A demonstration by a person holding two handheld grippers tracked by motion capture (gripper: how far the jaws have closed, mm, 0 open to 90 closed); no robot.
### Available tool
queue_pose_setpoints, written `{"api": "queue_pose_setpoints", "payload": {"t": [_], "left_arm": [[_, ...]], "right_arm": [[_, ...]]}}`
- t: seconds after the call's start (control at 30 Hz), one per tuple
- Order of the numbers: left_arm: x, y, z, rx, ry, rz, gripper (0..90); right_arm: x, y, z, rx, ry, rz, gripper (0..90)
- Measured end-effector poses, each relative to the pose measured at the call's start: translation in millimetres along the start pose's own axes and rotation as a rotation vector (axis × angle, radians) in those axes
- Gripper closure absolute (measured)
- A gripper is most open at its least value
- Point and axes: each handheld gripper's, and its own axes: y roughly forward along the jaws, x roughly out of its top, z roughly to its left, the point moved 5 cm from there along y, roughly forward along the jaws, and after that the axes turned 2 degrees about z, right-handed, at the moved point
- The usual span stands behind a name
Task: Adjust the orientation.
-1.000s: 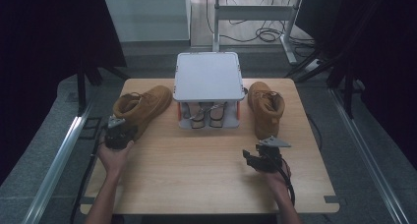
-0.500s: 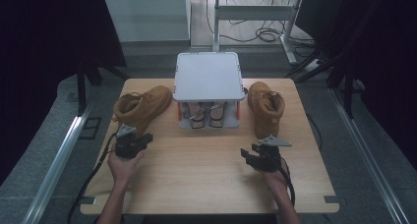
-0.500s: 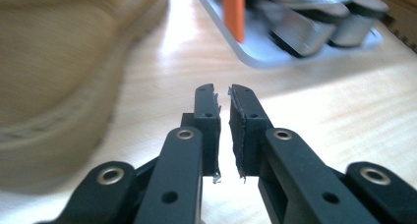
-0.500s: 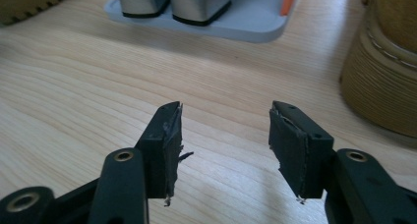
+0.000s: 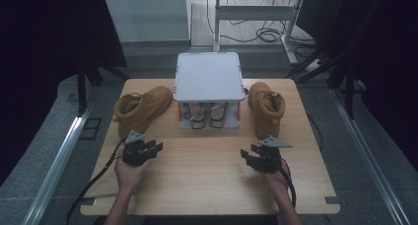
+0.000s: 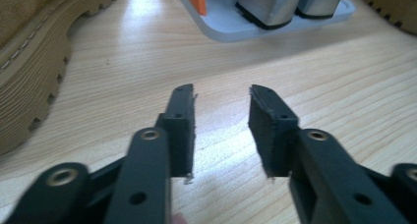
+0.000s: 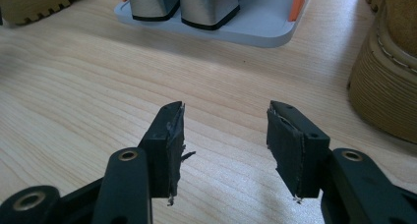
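Black jaws, left gripper: parted with nothing between them, having just been opening; bare wood shows in the gap in the left gripper view.
Left gripper, place: low over the table, toward its left edge, held in the person's left hand, its cable trailing off the near left corner.
Left boot: tan, lying just beyond the left gripper and a little to its left, near the table's far left corner, toe toward the rack; it is apart from the jaws, and its ridged sole fills the left side of the left gripper view.
Right gripper: jaws apart and holding nothing; wood shows between them in the right gripper view.
Right gripper, place: low over the table toward its right edge, held in the right hand.
Right boot: tan, just beyond the right gripper, along the far right part of the table, clear of the jaws; its sole stands at the right of the right gripper view.
Rack: grey, flat-topped, with orange posts, at the middle of the far edge between the two boots, well apart from both grippers.
Shoes in the rack: a silvery pair with block heels on its lower shelf.
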Motion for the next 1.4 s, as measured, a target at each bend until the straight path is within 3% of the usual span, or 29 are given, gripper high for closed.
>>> {"api": "queue_pose_setpoints", "payload": {"t": [0.13, 0.3, 0.33, 0.47, 0.6, 0.83, 0.93, 1.2, 1.4], "left_arm": [[-1.6, 2.3, 0.4, -0.011, 0.008, 0.025, 55.2], [5.9, -5.2, 0.5, -0.011, 0.043, 0.005, 44.8], [14.8, -14.1, 2.1, 0.010, 0.077, -0.004, 42.9], [33.3, -34.1, 4.1, -0.004, 0.072, -0.052, 40.3], [52.9, -49.4, 9.1, 0.027, 0.104, -0.063, 39.1], [80.4, -58.6, 22.3, 0.054, 0.130, -0.061, 37.6], [89.5, -57.4, 29.5, 0.070, 0.131, -0.063, 37.9], [110.7, -33.4, 66.9, 0.110, 0.118, 0.003, 43.5], [115.0, -16.7, 76.5, 0.108, 0.150, 0.073, 50.2]], "right_arm": [[-0.9, 0.1, -0.6, -0.005, -0.008, 0.006, 48.3], [-2.8, -0.9, -1.8, -0.009, -0.008, 0.012, 48.0], [-2.9, -2.2, -2.4, -0.011, -0.005, 0.010, 48.0], [-2.3, -6.4, -4.4, -0.018, 0.003, 0.000, 48.0], [-1.7, -6.4, -3.6, -0.017, 0.003, -0.001, 48.1], [-2.6, -4.9, -2.5, -0.018, -0.004, 0.010, 47.7], [-2.9, -6.0, -3.4, -0.020, 0.000, 0.009, 47.7], [-2.6, -5.8, -2.1, -0.015, -0.007, 0.005, 47.5], [-3.7, -4.9, -4.2, -0.019, -0.003, 0.010, 47.5]]}}
